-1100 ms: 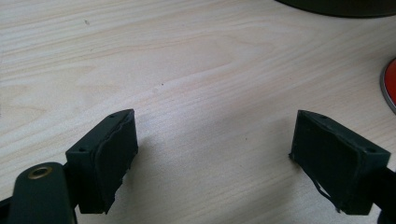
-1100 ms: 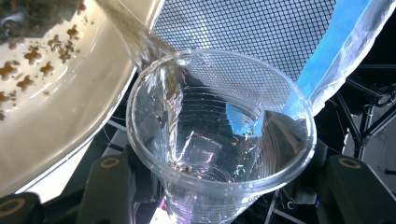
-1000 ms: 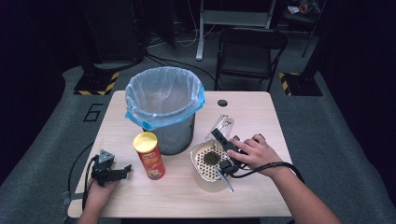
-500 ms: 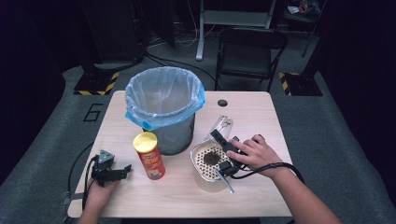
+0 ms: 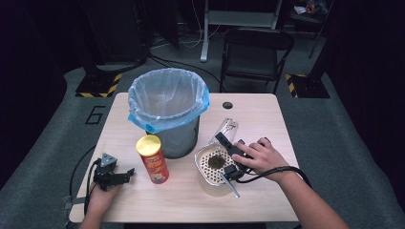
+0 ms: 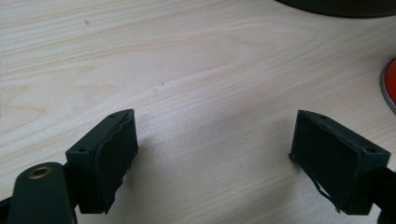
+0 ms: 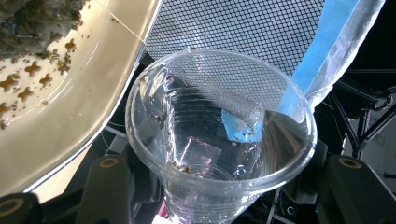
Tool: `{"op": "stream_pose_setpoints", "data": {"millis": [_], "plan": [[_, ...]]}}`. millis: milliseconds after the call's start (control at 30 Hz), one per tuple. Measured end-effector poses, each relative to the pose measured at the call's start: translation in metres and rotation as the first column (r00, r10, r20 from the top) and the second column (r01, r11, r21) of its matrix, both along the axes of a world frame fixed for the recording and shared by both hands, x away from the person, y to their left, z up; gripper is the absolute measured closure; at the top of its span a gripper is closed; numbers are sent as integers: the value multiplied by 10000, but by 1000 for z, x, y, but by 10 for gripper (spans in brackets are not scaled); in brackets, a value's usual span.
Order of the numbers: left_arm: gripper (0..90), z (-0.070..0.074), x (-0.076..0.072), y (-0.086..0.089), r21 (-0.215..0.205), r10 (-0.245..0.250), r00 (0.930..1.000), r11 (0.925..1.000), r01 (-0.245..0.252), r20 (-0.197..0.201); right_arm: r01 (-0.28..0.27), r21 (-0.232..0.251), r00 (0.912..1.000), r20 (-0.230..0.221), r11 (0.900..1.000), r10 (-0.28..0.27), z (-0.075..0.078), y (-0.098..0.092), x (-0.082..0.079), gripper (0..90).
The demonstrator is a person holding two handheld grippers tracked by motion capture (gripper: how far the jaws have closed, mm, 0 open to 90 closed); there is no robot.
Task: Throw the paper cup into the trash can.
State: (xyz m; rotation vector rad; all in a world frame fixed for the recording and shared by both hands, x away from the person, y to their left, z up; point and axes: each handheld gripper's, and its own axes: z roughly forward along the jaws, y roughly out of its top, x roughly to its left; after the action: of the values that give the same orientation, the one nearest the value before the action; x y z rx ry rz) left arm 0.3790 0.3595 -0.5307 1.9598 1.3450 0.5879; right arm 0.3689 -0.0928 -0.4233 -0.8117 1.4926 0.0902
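Right gripper view shows my right gripper (image 7: 219,186) still clamped around the clear cup (image 7: 219,140), unmoved beside the strainer (image 7: 70,93), while my left gripper (image 6: 224,154) rests wide open, empty.

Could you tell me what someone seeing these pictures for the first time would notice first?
Most striking is the mesh bin lined with a blue-rimmed bag at the table's far middle, with the red and yellow crisp can upright in front of it. To the right, the right gripper holds a clear plastic cup, tipped, beside a cream strainer bowl with dark dregs. The left gripper rests open on the bare wooden table.
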Motion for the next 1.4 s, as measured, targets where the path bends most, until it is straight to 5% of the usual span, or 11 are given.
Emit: {"op": "stream_pose_setpoints", "data": {"millis": [1400], "plan": [[141,0,0,0,-9,4,10000,10000,-4,0,-165,167,9997,162,9997,163,0,1,-3,411]]}}
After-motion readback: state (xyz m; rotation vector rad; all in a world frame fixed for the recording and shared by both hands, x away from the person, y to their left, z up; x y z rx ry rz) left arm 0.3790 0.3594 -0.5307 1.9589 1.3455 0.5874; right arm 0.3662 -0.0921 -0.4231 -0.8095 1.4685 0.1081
